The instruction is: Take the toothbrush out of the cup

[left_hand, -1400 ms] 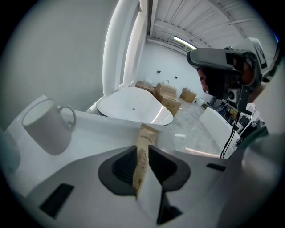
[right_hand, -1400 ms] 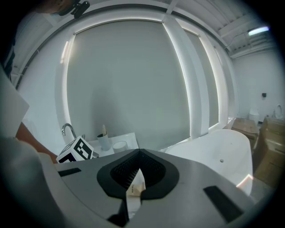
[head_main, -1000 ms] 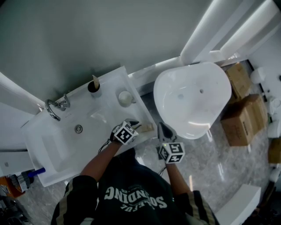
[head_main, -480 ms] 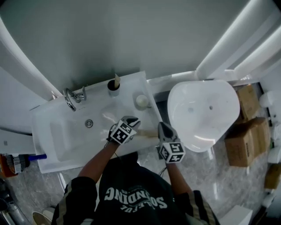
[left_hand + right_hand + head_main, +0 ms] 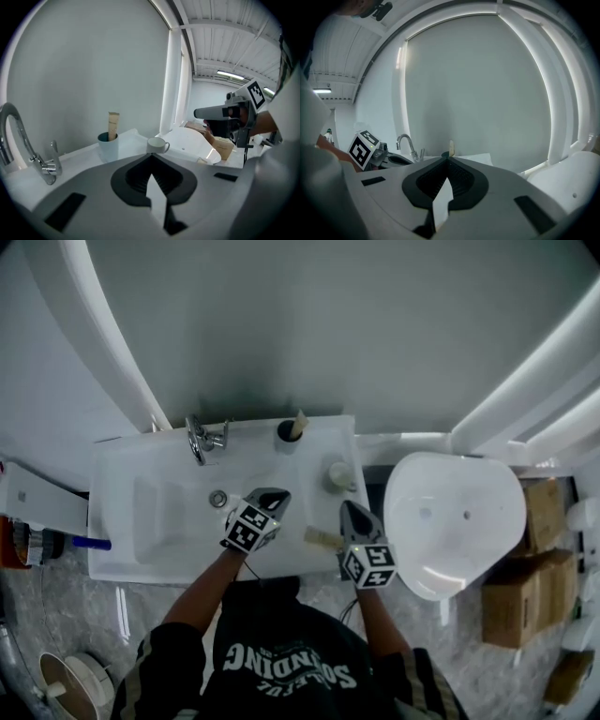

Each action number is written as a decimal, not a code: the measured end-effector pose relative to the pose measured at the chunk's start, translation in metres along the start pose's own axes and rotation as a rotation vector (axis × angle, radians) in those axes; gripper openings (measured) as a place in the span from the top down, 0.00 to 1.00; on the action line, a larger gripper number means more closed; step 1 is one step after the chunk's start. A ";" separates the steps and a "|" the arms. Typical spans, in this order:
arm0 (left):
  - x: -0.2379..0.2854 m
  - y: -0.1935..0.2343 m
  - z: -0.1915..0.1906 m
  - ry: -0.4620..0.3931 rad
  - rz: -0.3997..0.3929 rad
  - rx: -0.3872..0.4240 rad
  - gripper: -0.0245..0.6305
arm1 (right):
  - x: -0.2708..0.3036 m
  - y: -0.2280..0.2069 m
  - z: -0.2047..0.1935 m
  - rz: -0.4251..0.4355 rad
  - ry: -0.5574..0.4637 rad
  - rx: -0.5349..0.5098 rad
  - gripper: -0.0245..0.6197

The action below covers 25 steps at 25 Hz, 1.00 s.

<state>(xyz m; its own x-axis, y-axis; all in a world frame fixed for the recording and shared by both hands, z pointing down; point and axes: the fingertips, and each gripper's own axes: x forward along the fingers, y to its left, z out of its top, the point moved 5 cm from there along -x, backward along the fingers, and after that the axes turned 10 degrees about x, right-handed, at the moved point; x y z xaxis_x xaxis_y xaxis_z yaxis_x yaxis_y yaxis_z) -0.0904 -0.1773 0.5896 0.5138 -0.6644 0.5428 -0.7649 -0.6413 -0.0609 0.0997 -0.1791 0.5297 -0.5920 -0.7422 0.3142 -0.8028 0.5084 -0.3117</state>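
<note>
At the centre of the head view the sink point(image 5: 141, 540) now sits square, where a second ago it lay lower left. The cup point(image 5: 287, 433) stands on its back rim, upper centre, with what looks like the toothbrush point(image 5: 299, 424) upright inside, untouched. The left gripper point(image 5: 272, 495), partly open before, has closed on nothing. The right gripper point(image 5: 351, 510) is likewise closed and empty, so a jaw must reopen before any grasp.

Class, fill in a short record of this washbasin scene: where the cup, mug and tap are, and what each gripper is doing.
Cup: at the basin's back edge, a flat beige pack upright inside.
Mug: white, right of the cup.
Tap: left of the cup.
Left gripper: shut, empty, over the basin.
Right gripper: shut, empty, by the basin's front right corner.
</note>
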 end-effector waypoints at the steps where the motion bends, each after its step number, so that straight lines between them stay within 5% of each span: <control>1: -0.007 0.006 0.000 -0.015 0.023 -0.008 0.96 | 0.004 0.004 0.002 0.010 -0.001 -0.005 0.97; 15: -0.015 0.056 0.013 -0.106 0.163 -0.035 0.96 | 0.005 0.010 -0.005 0.022 0.014 -0.003 0.97; 19: -0.002 0.073 0.035 -0.138 0.191 -0.020 0.74 | -0.004 0.002 -0.008 -0.007 0.018 0.003 0.97; 25: 0.023 0.089 0.045 -0.119 0.219 -0.013 0.61 | -0.018 -0.017 -0.007 -0.058 0.009 0.024 0.97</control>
<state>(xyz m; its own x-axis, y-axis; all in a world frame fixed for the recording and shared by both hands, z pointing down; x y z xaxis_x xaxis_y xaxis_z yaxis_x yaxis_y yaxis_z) -0.1288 -0.2667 0.5585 0.3763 -0.8281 0.4154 -0.8677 -0.4722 -0.1554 0.1233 -0.1717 0.5354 -0.5451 -0.7663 0.3402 -0.8340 0.4539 -0.3137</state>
